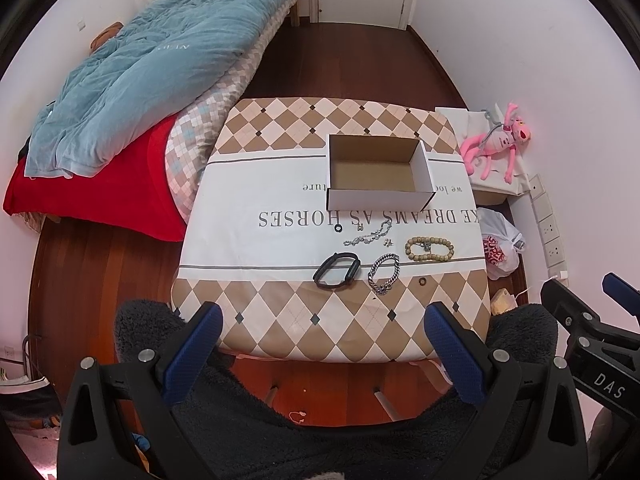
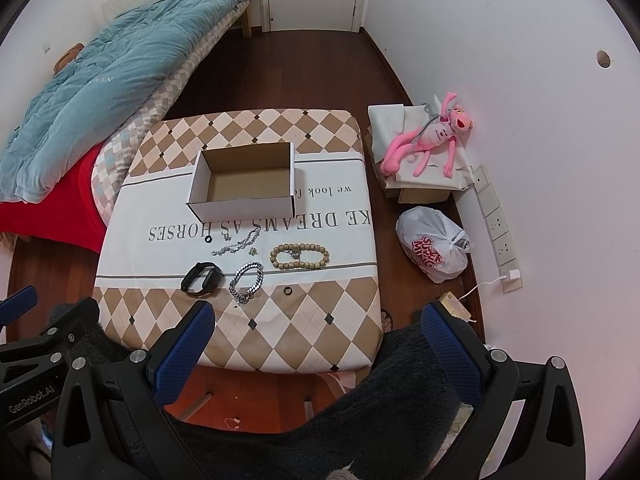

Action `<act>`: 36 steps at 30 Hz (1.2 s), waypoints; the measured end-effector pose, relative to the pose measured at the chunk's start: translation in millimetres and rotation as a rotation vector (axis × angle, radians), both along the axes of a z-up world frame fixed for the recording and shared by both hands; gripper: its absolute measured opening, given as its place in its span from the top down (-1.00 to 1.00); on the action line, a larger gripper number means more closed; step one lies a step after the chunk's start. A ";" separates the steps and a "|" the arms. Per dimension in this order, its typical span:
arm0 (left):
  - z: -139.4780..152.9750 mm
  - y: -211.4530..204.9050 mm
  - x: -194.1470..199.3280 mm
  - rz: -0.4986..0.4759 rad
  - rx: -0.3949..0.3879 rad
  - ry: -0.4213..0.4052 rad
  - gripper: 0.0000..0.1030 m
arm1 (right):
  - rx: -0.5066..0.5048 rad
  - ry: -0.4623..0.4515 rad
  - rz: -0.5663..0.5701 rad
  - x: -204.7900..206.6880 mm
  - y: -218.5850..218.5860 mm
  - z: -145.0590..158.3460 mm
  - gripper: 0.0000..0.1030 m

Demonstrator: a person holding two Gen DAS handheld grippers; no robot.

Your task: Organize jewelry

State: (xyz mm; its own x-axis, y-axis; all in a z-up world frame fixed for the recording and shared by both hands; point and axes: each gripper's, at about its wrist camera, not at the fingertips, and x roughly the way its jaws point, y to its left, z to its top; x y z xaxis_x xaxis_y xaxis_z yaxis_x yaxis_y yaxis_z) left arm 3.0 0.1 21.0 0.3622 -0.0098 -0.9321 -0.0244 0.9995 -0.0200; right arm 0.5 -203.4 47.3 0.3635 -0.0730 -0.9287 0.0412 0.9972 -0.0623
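An open, empty cardboard box (image 1: 380,170) (image 2: 244,184) stands on the cloth-covered table (image 1: 280,320) (image 2: 304,336). In front of it lie a black band (image 1: 336,270) (image 2: 202,277), a silver chain bracelet (image 1: 384,273) (image 2: 247,277), a thin silver chain (image 1: 368,236) (image 2: 236,243), a wooden bead bracelet (image 1: 430,249) (image 2: 300,257) and two small dark rings (image 1: 339,228) (image 2: 287,290). My left gripper (image 1: 322,320) is open and empty, held back from the table's near edge. My right gripper (image 2: 318,318) is open and empty, beside it to the right.
A bed with a blue quilt (image 1: 140,76) and red sheet (image 1: 120,192) is at the left. A pink plush toy (image 2: 428,140) on a box and a white plastic bag (image 2: 436,244) are on the floor at the right by the wall.
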 end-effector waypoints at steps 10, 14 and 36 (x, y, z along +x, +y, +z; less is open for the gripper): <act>3.1 -1.3 2.2 0.001 0.003 -0.003 -1.00 | 0.002 -0.004 0.000 -1.2 0.5 3.5 -1.00; 4.1 -2.0 3.3 0.000 0.002 -0.006 -1.00 | 0.002 -0.006 -0.002 -1.7 0.5 3.5 -1.00; 10.6 -5.3 6.5 0.000 0.001 -0.014 -1.00 | -0.002 -0.010 -0.001 -4.9 3.5 3.3 -1.00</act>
